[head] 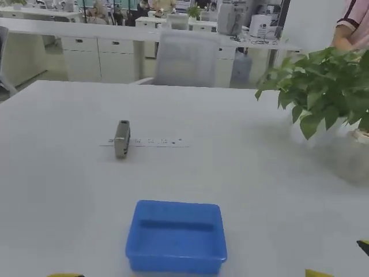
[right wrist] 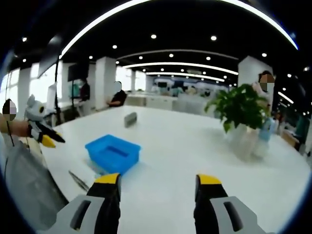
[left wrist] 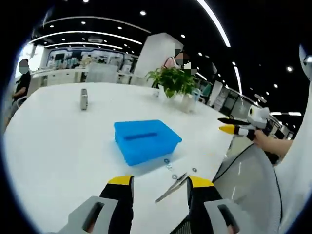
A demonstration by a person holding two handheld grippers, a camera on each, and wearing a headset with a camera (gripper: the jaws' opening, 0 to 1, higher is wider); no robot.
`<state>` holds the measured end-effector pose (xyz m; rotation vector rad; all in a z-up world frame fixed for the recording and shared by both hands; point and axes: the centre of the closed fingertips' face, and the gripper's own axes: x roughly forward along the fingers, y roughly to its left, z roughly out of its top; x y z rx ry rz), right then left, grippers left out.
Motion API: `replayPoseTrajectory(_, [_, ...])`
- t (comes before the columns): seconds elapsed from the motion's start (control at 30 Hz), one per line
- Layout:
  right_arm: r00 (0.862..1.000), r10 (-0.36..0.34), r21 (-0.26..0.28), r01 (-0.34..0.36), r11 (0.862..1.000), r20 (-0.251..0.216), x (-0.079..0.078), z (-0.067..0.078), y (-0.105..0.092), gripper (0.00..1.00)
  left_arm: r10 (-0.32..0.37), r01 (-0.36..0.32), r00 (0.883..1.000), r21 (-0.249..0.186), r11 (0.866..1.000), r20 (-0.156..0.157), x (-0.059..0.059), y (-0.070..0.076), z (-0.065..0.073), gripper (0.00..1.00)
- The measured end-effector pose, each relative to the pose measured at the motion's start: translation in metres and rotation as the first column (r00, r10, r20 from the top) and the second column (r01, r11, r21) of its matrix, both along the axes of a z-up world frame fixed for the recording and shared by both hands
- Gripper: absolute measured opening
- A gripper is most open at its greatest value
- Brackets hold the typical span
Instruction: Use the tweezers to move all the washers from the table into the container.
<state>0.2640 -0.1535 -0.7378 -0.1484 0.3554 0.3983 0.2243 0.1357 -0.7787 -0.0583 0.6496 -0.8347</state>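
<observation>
A blue container (head: 176, 234) sits near the table's front edge, and I cannot see anything inside it. Metal tweezers (left wrist: 171, 187) lie on the table between the container and the edge, with several small washers (left wrist: 168, 166) scattered beside them. My left gripper (left wrist: 161, 187) hovers open over the table edge just short of the tweezers, with nothing between its jaws. My right gripper (right wrist: 158, 183) is open and holds nothing, raised over the table to the right of the blue container (right wrist: 113, 152). From there the tweezers (right wrist: 78, 180) show at lower left.
A small grey block (head: 121, 138) stands mid-table beside a faint row of marks. A potted plant (head: 328, 86) occupies the right side. An office chair (head: 184, 57) is at the far edge. Desks and people fill the room behind.
</observation>
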Motion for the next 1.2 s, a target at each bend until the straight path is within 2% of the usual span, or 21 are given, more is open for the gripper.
replayPoseTrajectory(0.07, [1.0,0.004,-0.023,-0.004,1.0,0.003,-0.001,0.001,0.001,0.54,-0.105,0.106,0.994,0.063,0.992,-0.014,-0.005,-0.004,-0.013,0.27])
replayPoseTrajectory(0.1, [1.0,0.006,-0.029,-0.006,1.0,0.004,-0.002,0.001,0.002,0.52,-0.123,0.124,0.992,0.058,0.991,-0.028,-0.005,-0.006,-0.016,0.21])
replayPoseTrajectory(0.17, [1.0,0.008,-0.031,-0.009,0.999,-0.005,-0.002,0.0,0.003,0.51,-0.19,0.194,0.98,0.069,0.979,-0.063,-0.011,-0.013,-0.026,0.16])
replayPoseTrajectory(0.2, [1.0,0.008,-0.032,-0.008,0.999,-0.011,-0.002,-0.001,0.003,0.51,-0.219,0.225,0.973,0.099,0.969,-0.072,-0.012,-0.013,-0.031,0.14])
replayPoseTrajectory(0.23, [1.0,0.006,-0.036,-0.007,0.999,-0.015,-0.002,-0.002,0.003,0.51,-0.259,0.267,0.963,0.152,0.952,-0.069,-0.012,-0.013,-0.039,0.12])
replayPoseTrajectory(0.33, [1.0,0.004,-0.039,-0.005,0.999,-0.028,-0.003,-0.004,0.002,0.49,-0.327,0.336,0.942,0.223,0.915,-0.076,-0.011,-0.014,-0.054,0.09])
replayPoseTrajectory(0.4, [0.999,0.0,-0.048,-0.002,0.999,-0.034,-0.003,-0.006,0.001,0.48,-0.393,0.396,0.917,0.266,0.879,-0.068,-0.011,-0.018,-0.061,0.09])
replayPoseTrajectory(0.47, [0.999,-0.002,-0.054,0.0,0.999,-0.037,-0.003,-0.007,0.001,0.47,-0.429,0.429,0.901,0.304,0.851,-0.07,-0.01,-0.02,-0.067,0.08])
replayPoseTrajectory(0.5, [0.999,-0.003,-0.059,0.001,0.998,-0.042,-0.003,-0.008,0.0,0.46,-0.463,0.459,0.883,0.342,0.82,-0.075,-0.009,-0.02,-0.073,0.07])
replayPoseTrajectory(0.53, [0.999,-0.003,-0.061,0.001,0.998,-0.043,-0.003,-0.008,0.0,0.46,-0.471,0.465,0.879,0.351,0.813,-0.075,-0.009,-0.02,-0.074,0.07])
replayPoseTrajectory(0.57, [0.999,-0.002,-0.066,-0.001,0.998,-0.048,-0.003,-0.009,-0.001,0.46,-0.5,0.488,0.863,0.378,0.787,-0.073,-0.008,-0.02,-0.078,0.06])
replayPoseTrajectory(0.7, [0.999,0.0,-0.085,-0.004,0.996,-0.054,-0.004,-0.012,-0.002,0.44,-0.547,0.526,0.834,0.414,0.743,-0.077,-0.011,-0.023,-0.082,0.02])
replayPoseTrajectory(0.73, [0.999,0.001,-0.088,-0.006,0.996,-0.054,-0.004,-0.012,-0.003,0.44,-0.569,0.541,0.818,0.441,0.716,-0.079,-0.011,-0.022,-0.085,0.01])
replayPoseTrajectory(0.77, [0.999,0.001,-0.091,-0.006,0.996,-0.053,-0.004,-0.012,-0.003,0.44,-0.581,0.551,0.809,0.448,0.704,-0.083,-0.012,-0.022,-0.086,0.01])
replayPoseTrajectory(0.8, [0.999,0.0,-0.094,-0.005,0.996,-0.054,-0.004,-0.012,-0.003,0.43,-0.606,0.555,0.794,0.455,0.696,-0.041,-0.008,-0.027,-0.084,0.0])
replayPoseTrajectory(0.83, [0.999,-0.001,-0.095,-0.005,0.995,-0.054,-0.004,-0.012,-0.004,0.43,-0.599,0.556,0.798,0.467,0.688,-0.067,-0.011,-0.024,-0.087,0.0])
replayPoseTrajectory(0.87, [0.999,-0.002,-0.096,-0.004,0.995,-0.054,-0.004,-0.012,-0.005,0.42,-0.607,0.56,0.792,0.478,0.677,-0.067,-0.01,-0.023,-0.088,0.0])
replayPoseTrajectory(0.93, [0.999,-0.003,-0.094,-0.002,0.996,-0.053,-0.004,-0.013,-0.005,0.42,-0.632,0.58,0.772,0.489,0.652,-0.073,-0.011,-0.024,-0.087,0.0])
replayPoseTrajectory(0.97, [0.999,-0.003,-0.093,-0.002,0.996,-0.052,-0.004,-0.013,-0.005,0.42,-0.654,0.595,0.753,0.502,0.628,-0.075,-0.013,-0.023,-0.087,0.0])
replayPoseTrajectory(1.07, [0.999,0.002,-0.093,-0.007,0.996,-0.051,-0.004,-0.013,-0.004,0.41,-0.662,0.592,0.747,0.52,0.616,-0.066,-0.013,-0.024,-0.079,0.0])
replayPoseTrajectory(1.2, [0.998,0.015,-0.093,-0.02,0.995,-0.053,-0.005,-0.013,-0.002,0.39,-0.667,0.593,0.744,0.503,0.629,-0.043,-0.018,-0.029,-0.055,0.0])
